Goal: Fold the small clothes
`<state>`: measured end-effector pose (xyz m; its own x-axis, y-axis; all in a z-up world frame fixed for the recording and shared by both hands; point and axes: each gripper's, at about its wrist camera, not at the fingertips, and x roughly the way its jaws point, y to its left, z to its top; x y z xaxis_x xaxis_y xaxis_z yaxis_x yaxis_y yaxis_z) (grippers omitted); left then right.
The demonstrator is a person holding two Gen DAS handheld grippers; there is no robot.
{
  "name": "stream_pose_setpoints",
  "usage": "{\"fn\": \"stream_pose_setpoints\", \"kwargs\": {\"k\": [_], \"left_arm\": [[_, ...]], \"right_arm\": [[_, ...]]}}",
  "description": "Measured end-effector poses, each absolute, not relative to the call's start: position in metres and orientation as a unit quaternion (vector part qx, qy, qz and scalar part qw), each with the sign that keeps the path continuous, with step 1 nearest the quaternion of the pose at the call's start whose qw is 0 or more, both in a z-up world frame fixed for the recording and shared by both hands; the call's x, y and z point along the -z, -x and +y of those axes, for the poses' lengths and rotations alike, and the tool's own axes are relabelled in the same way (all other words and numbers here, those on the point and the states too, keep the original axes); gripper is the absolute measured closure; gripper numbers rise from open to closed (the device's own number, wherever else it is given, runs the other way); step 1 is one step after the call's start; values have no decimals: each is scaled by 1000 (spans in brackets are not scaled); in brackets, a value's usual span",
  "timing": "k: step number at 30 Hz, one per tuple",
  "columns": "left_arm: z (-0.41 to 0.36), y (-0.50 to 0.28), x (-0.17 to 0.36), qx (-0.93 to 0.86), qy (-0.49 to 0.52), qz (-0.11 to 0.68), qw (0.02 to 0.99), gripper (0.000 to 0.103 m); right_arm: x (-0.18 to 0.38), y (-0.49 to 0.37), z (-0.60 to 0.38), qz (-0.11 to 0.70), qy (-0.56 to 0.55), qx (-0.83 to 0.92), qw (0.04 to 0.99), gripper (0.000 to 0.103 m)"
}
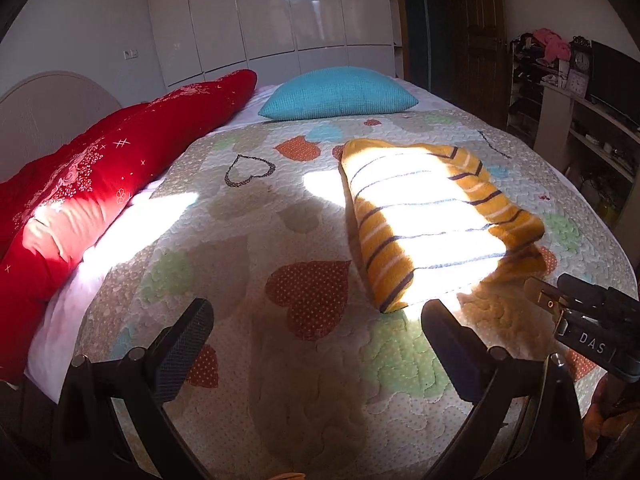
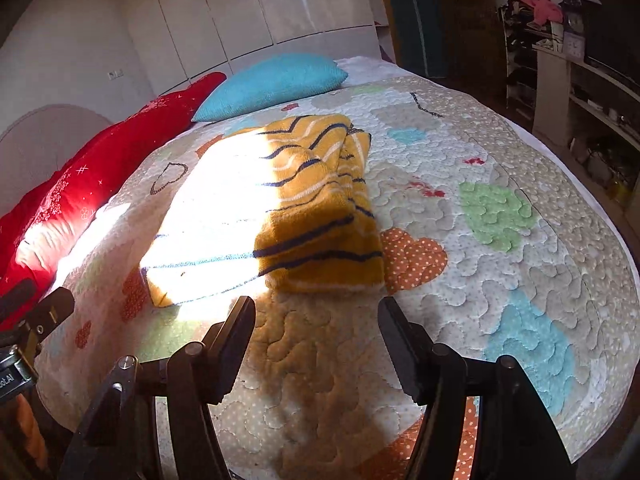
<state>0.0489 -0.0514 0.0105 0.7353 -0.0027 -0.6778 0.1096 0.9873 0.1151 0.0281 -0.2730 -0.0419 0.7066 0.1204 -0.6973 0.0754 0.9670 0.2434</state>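
Left wrist view. One folded yellow garment (image 1: 436, 216), striped white and navy, lay on the quilted heart-patterned bedspread (image 1: 304, 208), ahead and to the right of the left gripper (image 1: 316, 328). Its near corner sat just beyond the right-hand fingertip, apart from it. The jaws stood wide apart, holding nothing, over bare quilt. The right gripper (image 1: 536, 286) entered at the right edge, its tip close beside the garment's near right corner; whether it touched the cloth could not be told. Also present: a red bolster (image 1: 92, 184) along the left side, a turquoise pillow (image 1: 340, 94) at the far end, white wardrobe doors (image 1: 272, 16) behind.

Right wrist view. The same garment (image 2: 280, 208) lay directly ahead of the right gripper (image 2: 316, 320), slightly left of centre, its near folded edge just beyond the fingertips and clear of them. Jaws were spread wide and empty. This view showed the layered right edge of the fold, and part of the left gripper (image 2: 52, 308) at the left margin.
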Motion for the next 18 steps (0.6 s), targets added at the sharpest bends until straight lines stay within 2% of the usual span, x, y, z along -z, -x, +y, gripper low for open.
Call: {"fn": "stream_pose_setpoints", "kwargs": {"k": [18], "left_arm": [[-37, -56, 11, 20, -66, 410, 910, 0]], "right_arm": [[59, -40, -243, 411, -96, -35, 906, 31]]}}
